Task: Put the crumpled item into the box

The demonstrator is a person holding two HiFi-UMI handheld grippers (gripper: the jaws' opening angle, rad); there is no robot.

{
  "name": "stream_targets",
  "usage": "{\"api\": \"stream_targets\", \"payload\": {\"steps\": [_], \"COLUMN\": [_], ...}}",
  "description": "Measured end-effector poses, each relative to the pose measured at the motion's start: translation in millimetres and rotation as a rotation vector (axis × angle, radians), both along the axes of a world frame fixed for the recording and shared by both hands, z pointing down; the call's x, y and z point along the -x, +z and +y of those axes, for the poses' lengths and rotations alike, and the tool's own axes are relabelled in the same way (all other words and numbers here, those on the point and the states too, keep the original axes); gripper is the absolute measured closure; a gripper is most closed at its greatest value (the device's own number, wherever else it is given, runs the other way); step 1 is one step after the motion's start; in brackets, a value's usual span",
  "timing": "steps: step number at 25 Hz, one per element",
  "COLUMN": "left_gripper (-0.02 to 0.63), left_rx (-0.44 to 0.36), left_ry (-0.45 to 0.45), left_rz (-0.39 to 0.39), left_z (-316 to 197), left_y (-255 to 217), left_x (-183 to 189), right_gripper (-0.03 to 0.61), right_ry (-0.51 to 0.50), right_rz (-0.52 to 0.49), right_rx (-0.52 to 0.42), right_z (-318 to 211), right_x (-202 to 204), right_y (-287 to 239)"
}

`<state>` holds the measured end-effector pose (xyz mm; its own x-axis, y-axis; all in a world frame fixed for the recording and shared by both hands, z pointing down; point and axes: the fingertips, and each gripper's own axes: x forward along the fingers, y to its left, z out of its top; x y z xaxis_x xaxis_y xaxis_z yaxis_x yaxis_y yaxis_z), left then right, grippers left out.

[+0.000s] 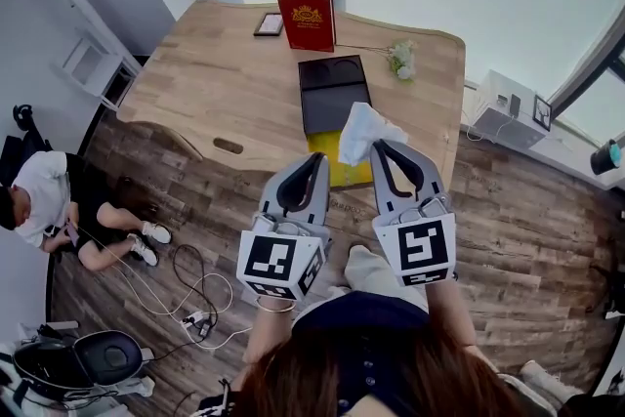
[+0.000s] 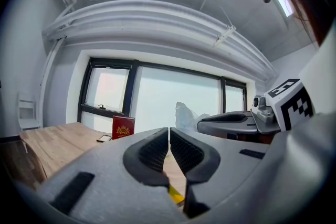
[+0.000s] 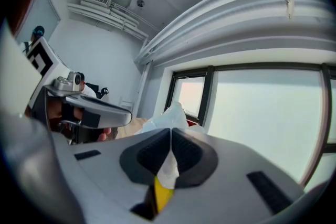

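Observation:
My right gripper (image 1: 377,145) is shut on a crumpled white tissue (image 1: 360,132), which sticks up past the jaw tips and hangs over the near table edge; the right gripper view shows the crumpled tissue (image 3: 167,117) pinched between the pads. Just beyond it lies the black box (image 1: 333,93) with a yellow part (image 1: 354,163) at its near end. My left gripper (image 1: 320,157) is shut with nothing in it, held left of the tissue; in its own view the left gripper (image 2: 169,129) has its jaws pressed together.
A red book (image 1: 306,16) stands upright at the table's far side, with a dark phone (image 1: 269,24) left of it and a small flower sprig (image 1: 400,59) to the right. A person sits on the floor at left (image 1: 59,205). Cables (image 1: 195,293) lie below.

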<state>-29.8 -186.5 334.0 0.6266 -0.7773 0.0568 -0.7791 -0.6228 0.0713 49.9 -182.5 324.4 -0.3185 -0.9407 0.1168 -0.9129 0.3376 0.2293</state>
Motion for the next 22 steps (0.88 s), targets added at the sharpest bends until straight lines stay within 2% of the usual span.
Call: {"api": "stream_targets", "payload": {"steps": [22], "left_gripper": [0.581], "left_rx": [0.022], "left_ry": [-0.053], "left_rz": [-0.021], "left_z": [-51], "left_y": [9], "left_x": [-11], "right_gripper": [0.549], "right_ry": [-0.127], "right_rz": [0.144], "right_rx": [0.118], "right_z": [-59], "right_x": [7], "right_y": [60]}}
